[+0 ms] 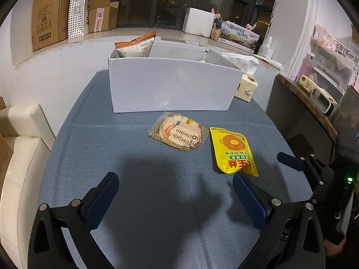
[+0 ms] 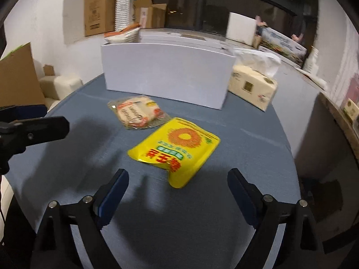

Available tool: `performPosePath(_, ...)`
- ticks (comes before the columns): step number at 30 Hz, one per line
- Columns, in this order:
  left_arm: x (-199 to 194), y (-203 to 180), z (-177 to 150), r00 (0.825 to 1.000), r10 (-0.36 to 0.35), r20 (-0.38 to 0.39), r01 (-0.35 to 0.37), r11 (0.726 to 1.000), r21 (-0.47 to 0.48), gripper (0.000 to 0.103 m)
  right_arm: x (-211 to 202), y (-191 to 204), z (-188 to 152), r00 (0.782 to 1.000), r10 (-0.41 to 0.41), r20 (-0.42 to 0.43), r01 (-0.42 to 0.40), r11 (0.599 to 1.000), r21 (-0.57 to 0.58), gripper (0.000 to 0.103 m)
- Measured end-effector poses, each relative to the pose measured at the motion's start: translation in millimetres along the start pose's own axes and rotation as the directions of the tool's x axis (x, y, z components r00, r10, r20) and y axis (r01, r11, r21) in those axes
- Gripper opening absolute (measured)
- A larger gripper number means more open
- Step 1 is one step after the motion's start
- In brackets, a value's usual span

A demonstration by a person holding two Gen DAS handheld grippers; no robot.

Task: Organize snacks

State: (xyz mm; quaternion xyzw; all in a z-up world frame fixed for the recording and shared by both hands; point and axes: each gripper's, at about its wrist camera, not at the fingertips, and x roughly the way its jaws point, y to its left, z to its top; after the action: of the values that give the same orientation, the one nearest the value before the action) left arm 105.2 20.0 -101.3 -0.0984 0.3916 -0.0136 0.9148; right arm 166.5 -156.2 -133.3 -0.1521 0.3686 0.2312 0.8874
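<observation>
A glossy yellow snack pouch (image 2: 177,150) lies flat on the blue-cloth desk (image 2: 246,148), its near corner just ahead of the wide, empty right tongs (image 2: 177,187), beside a clear round cracker packet (image 1: 177,133) before a white cardboard box (image 1: 170,85); left tongs (image 1: 175,192) wide, empty.

Home room, sofa (image 1: 20,157), stacked cartons (image 1: 51,15)

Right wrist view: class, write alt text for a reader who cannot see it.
An open right gripper hovers over a blue-covered table, with a yellow snack pouch lying flat just ahead of its fingertips. Beyond it lie a clear packet of round crackers, a white box and a tissue pack.
</observation>
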Motion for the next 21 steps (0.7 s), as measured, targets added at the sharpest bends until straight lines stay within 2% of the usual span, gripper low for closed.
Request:
performPosePath(5,-1.9,2.0,-0.9,1.000,0.001,0.005,-0.001,1.000,-0.003,0.103,27.3,-7.4,10.4,0.995,0.082,-0.058,-0.076,0.992,0.106,0.093)
performPosePath(10,-1.6,5.2,-2.5,1.000,-0.002,0.005,0.002,1.000,-0.009,0.103,51.6,-17.2,17.6,0.985,0.146,-0.093,-0.119,0.962,0.245,0.094)
performPosePath(17,-0.8,6.8,-3.2,1.000,-0.004,0.004,0.004,1.000,-0.008,0.103,70.8,-15.4,31.6,0.985,0.128,-0.114,-0.088,0.949,0.301,0.100)
performPosePath(19,-1.7,8.1,-3.3,1.000,-0.007,0.007,0.007,1.000,-0.011,0.103,72.4,-16.1,33.9,0.981,0.155,-0.114,-0.111,0.939,0.325,0.100)
performPosePath(21,-3.4,10.2,-3.4,1.000,-0.010,0.013,0.010,1.000,-0.016,0.103,69.3,-25.2,32.4,0.969,0.225,-0.099,-0.169,0.903,0.395,0.100)
